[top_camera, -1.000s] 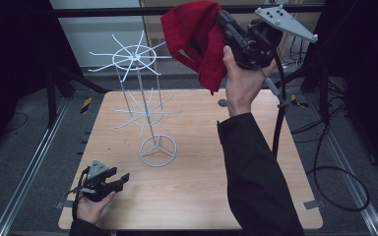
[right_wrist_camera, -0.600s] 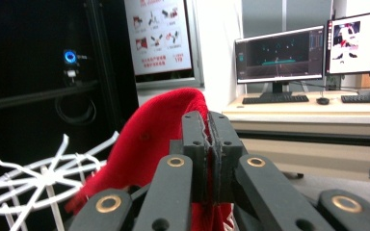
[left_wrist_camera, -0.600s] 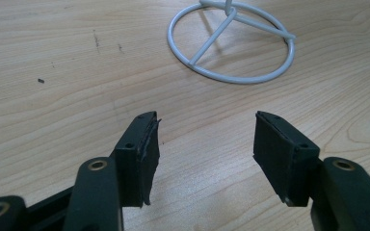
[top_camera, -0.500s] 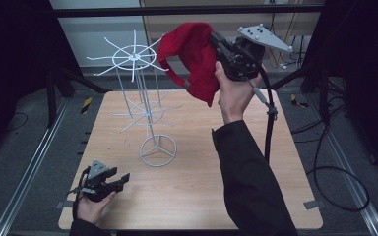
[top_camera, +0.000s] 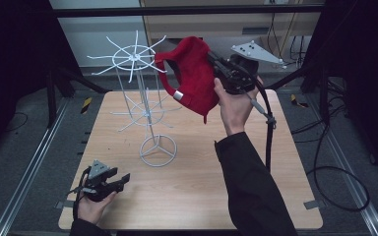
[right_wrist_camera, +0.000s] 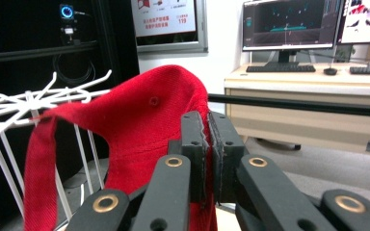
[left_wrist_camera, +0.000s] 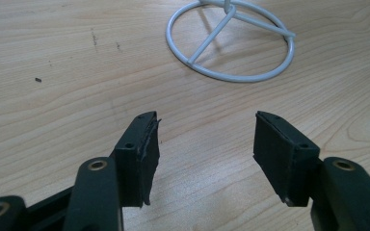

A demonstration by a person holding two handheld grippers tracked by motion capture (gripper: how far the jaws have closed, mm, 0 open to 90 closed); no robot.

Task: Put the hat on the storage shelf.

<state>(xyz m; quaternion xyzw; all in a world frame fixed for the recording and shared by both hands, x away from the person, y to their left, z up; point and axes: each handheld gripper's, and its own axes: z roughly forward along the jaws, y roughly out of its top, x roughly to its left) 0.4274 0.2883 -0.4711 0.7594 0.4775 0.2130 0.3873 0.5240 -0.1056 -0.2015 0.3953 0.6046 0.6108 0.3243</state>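
Note:
A red cap (top_camera: 193, 78) hangs in the air over the table's far side, with my right gripper (top_camera: 216, 63) shut on its crown. In the right gripper view the cap (right_wrist_camera: 139, 130) drapes left of the closed jaws (right_wrist_camera: 207, 134), its strap reaching the white prongs of the wire rack (right_wrist_camera: 24, 103). The white wire rack (top_camera: 137, 61) stands on a ring base (top_camera: 158, 150) mid-table; the cap's strap sits just right of its top spokes. My left gripper (top_camera: 120, 181) rests low near the table's front left, open and empty (left_wrist_camera: 204, 144), facing the ring base (left_wrist_camera: 231, 45).
The wooden table (top_camera: 202, 187) has dark frame rails at both sides. A black cable (top_camera: 268, 132) trails down from the right gripper. Beyond the table stand a desk with monitors (right_wrist_camera: 289, 24) and a white wall panel.
My right gripper has carried the red cap leftward and lower, from the far right toward the rack's top. The left gripper has stayed still.

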